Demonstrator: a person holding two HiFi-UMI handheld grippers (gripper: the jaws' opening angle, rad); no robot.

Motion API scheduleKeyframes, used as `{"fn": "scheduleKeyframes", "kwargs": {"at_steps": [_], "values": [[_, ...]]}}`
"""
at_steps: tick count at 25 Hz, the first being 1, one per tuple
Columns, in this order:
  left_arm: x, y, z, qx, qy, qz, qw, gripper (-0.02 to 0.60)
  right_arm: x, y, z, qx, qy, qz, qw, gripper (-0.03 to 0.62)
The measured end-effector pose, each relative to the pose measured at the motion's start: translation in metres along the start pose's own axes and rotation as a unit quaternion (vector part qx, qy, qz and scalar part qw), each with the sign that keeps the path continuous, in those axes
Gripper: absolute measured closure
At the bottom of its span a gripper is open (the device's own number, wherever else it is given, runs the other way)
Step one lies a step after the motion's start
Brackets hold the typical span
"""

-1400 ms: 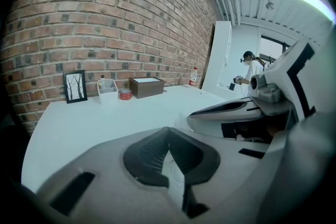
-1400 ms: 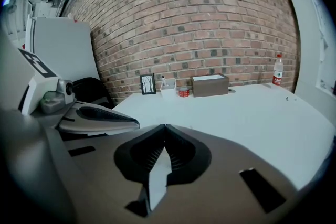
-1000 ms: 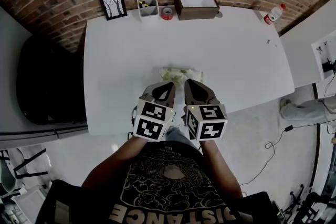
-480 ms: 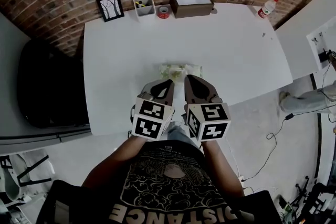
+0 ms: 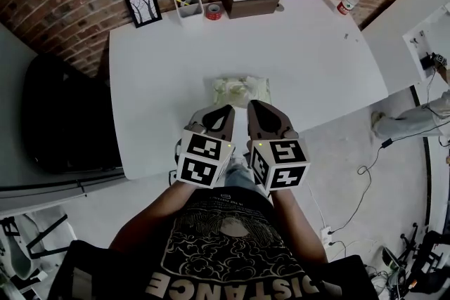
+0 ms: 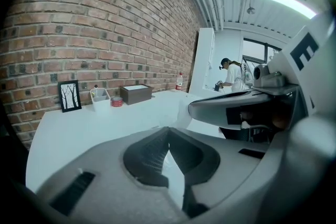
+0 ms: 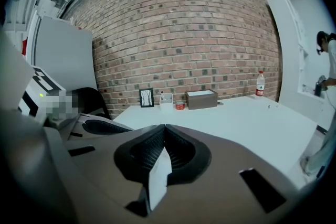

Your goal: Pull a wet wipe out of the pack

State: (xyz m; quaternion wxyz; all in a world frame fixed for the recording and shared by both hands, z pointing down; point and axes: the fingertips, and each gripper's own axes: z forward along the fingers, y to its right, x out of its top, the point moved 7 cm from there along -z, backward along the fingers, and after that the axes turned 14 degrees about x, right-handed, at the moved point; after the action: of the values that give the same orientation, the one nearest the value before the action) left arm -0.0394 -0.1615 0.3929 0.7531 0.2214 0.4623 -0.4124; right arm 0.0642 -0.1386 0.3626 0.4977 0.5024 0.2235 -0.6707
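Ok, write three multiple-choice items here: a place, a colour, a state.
1. Where is the wet wipe pack? A in the brown box; B on the table, just ahead of the tongs; C on the floor.
2. The tape roll is: A blue; B red; C green.
3. The left tongs and right tongs are: A wide open; B shut on the pack; C shut, empty.
Answers: B, it lies on the white table; B, its ring shows red; C, both gripper views show tips together, nothing between.
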Motion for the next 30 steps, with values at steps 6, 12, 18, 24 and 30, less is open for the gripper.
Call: {"fn": "scheduleKeyframes", "kwargs": {"at_steps": [6, 12, 18, 24, 30], "values": [[-0.002, 0.004, -0.012, -0.009, 0.007, 0.005, 0.9999, 0.569, -0.006, -0.01, -0.011, -0.011, 0.004, 0.0, 1.0, 0.577], [-0.006, 0.007, -0.023, -0.015, 0.014, 0.006, 0.9998, 0.569, -0.012, -0.02, -0.021, -0.019, 0.008, -0.001, 1.0, 0.577], [-0.008, 0.009, -0.034, -0.019, 0.023, 0.006, 0.9996, 0.569, -0.02, -0.027, -0.032, -0.03, 0.009, -0.005, 0.999, 0.577], [-0.008, 0.013, -0.04, -0.03, 0.028, 0.012, 0.9991, 0.569, -0.027, -0.035, -0.044, -0.044, 0.016, 0.003, 0.999, 0.577], [-0.007, 0.022, -0.045, -0.044, 0.034, 0.015, 0.9983, 0.569, -0.031, -0.039, -0.057, -0.058, 0.021, 0.008, 0.998, 0.577]]}}
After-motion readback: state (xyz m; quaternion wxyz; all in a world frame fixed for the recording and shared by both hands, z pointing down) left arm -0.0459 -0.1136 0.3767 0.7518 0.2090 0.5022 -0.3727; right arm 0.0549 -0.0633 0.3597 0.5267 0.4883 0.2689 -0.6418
